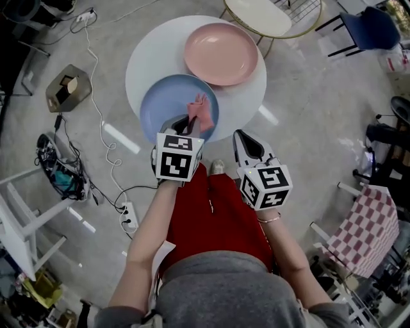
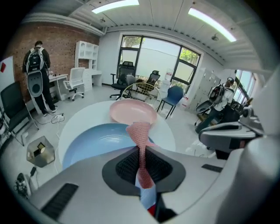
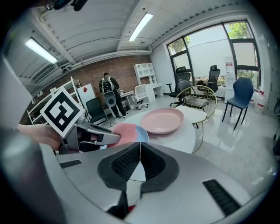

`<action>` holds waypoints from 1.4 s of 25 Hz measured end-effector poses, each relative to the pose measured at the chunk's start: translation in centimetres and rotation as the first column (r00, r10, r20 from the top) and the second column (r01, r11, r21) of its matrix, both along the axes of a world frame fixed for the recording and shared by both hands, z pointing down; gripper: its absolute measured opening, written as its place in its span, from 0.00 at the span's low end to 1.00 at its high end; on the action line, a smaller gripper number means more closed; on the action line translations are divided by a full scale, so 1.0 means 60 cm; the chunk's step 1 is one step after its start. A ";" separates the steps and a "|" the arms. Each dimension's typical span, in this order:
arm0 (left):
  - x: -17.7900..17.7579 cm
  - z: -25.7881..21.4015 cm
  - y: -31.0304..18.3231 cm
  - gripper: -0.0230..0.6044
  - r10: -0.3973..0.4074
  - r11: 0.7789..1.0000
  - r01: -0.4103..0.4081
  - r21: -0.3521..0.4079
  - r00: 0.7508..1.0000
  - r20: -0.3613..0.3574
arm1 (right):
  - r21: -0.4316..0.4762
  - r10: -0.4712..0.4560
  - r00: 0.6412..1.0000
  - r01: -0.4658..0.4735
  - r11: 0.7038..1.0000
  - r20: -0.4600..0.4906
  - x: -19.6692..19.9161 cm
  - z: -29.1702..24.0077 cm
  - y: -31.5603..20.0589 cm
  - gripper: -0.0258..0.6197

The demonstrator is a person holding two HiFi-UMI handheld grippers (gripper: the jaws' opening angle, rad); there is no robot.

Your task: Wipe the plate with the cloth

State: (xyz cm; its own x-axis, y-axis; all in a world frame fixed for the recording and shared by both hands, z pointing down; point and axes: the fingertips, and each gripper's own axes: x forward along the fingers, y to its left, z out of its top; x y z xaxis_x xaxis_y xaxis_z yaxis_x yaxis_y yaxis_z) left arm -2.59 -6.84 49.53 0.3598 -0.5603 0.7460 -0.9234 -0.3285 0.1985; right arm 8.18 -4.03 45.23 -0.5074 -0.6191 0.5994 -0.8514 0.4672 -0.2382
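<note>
A blue plate (image 1: 170, 104) lies on the near left of the round white table (image 1: 154, 57); it shows in the left gripper view too, the blue plate (image 2: 96, 140). My left gripper (image 1: 187, 123) is shut on a pink cloth (image 1: 201, 110), which hangs over the plate's near right part. In the left gripper view the pink cloth (image 2: 141, 140) is pinched between the pads. My right gripper (image 1: 248, 146) is shut with nothing in it, off the table's near edge. From the right gripper view the cloth (image 3: 126, 131) shows beside the left gripper (image 3: 94, 136).
A pink plate (image 1: 221, 53) sits at the table's far right, pink plate (image 2: 132, 110) behind the blue one. A second small table (image 1: 266, 16) and blue chair (image 1: 371, 29) stand beyond. Cables and a power strip (image 1: 128, 216) lie on the floor left. A person (image 2: 37, 74) stands far off.
</note>
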 end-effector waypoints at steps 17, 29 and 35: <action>0.042 0.104 0.071 0.09 0.048 0.968 -0.031 -0.249 0.997 0.063 | -0.054 -0.079 0.997 0.080 0.995 0.020 0.021 0.026 0.003 0.09; -0.024 0.114 0.103 0.09 0.008 0.963 0.023 -0.270 0.993 0.115 | -0.062 -0.146 0.989 0.147 0.987 0.028 -0.031 0.036 -0.014 0.09; -0.046 0.113 0.108 0.09 0.005 0.963 0.035 -0.266 0.989 0.149 | -0.072 -0.175 0.984 0.176 0.982 0.024 -0.050 0.042 -0.014 0.09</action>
